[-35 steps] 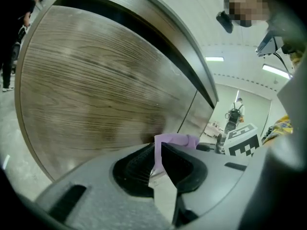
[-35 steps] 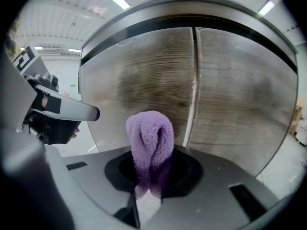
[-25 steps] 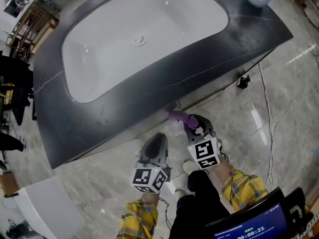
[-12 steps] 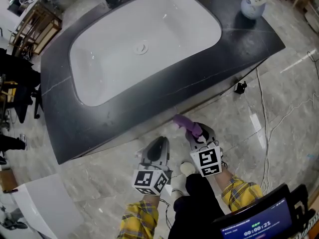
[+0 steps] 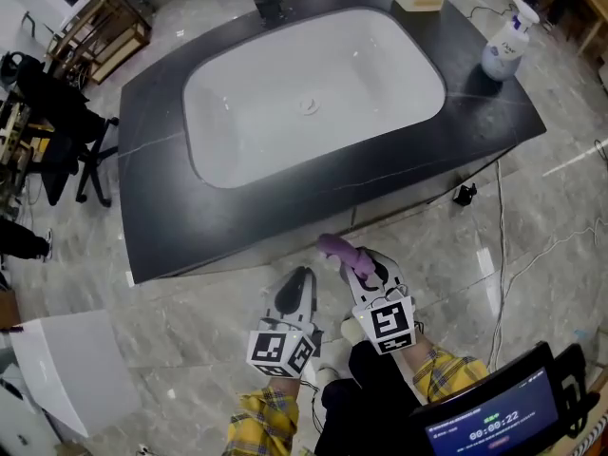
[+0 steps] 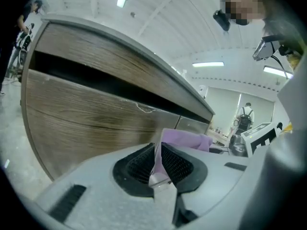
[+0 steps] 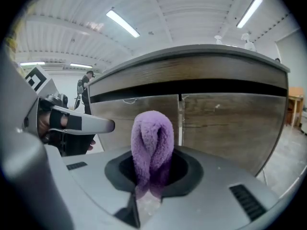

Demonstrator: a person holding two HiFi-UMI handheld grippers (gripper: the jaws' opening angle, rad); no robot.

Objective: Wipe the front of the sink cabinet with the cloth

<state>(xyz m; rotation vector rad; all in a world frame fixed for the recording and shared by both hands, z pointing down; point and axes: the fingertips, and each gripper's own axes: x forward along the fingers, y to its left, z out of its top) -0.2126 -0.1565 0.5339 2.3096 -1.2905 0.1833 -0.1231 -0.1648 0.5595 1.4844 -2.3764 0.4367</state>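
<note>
- Grey marble floor (image 5: 190,326) surrounds a dark stone counter (image 5: 157,226) holding a white oval sink basin (image 5: 313,93); a white spray bottle (image 5: 503,50) stands near its far right corner
- Right gripper (image 5: 359,262) is clamped on a fluffy purple cloth (image 7: 152,143), near the wood-grain sink cabinet front (image 7: 225,123)
- Left gripper (image 6: 158,159) is just beside it; jaws closed together, empty

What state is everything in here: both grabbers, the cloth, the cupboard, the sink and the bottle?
Right gripper: jaws shut on the purple fluffy cloth.
Left gripper: jaws shut, holding nothing.
Purple fluffy cloth: bunched and folded over.
Wood-grain cabinet doors: closed.
White sink basin: empty.
White spray bottle: upright on the dark countertop.
</note>
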